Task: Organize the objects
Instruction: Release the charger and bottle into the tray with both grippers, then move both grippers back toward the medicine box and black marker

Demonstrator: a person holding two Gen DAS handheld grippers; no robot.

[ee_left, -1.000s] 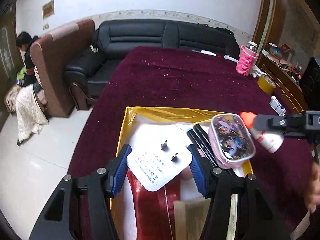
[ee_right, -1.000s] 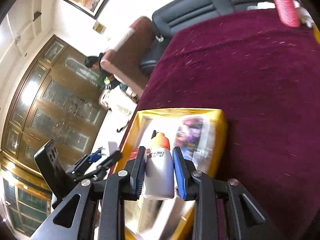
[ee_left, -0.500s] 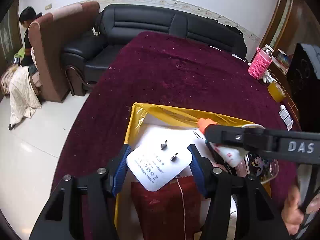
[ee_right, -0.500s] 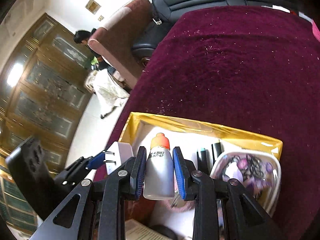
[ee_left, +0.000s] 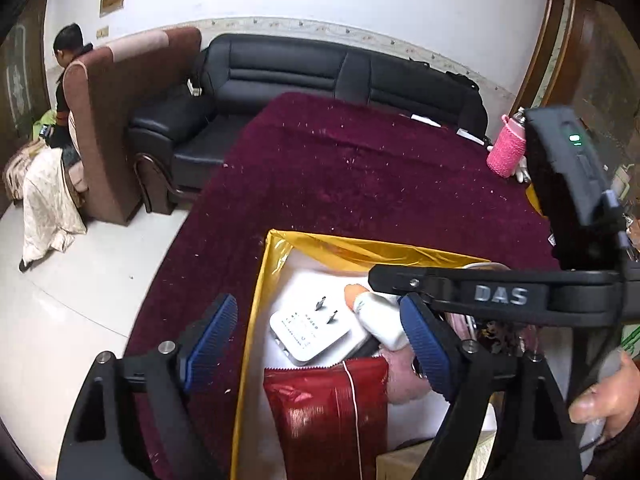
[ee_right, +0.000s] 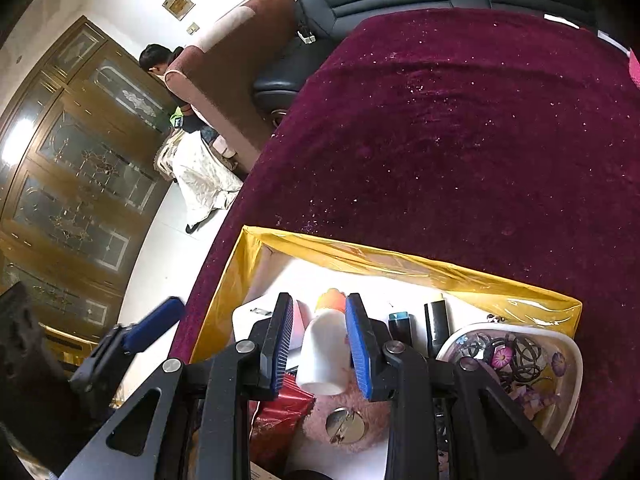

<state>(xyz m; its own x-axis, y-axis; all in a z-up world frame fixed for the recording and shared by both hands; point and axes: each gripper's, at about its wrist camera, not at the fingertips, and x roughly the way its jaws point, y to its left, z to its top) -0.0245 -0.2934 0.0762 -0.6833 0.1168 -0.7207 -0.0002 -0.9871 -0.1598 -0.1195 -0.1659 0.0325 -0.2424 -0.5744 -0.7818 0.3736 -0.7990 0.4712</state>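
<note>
Careful: your right gripper (ee_right: 316,344) loosely flanks the bottle (ee_right: 323,354) (left gripper (ee_left: 320,338) wide, empty) by the box's (ee_right: 400,258) far-left corner; it could topple onto the plug (ee_left: 318,330).

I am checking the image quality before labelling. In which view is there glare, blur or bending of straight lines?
Left wrist view: the sofa and wall trim curve from fisheye distortion, and the gold box rim shines with glare. Right wrist view: the cabinet doors bow strongly with a bright reflection at far left; the white bottle looks slightly soft, the corners are black.
</note>
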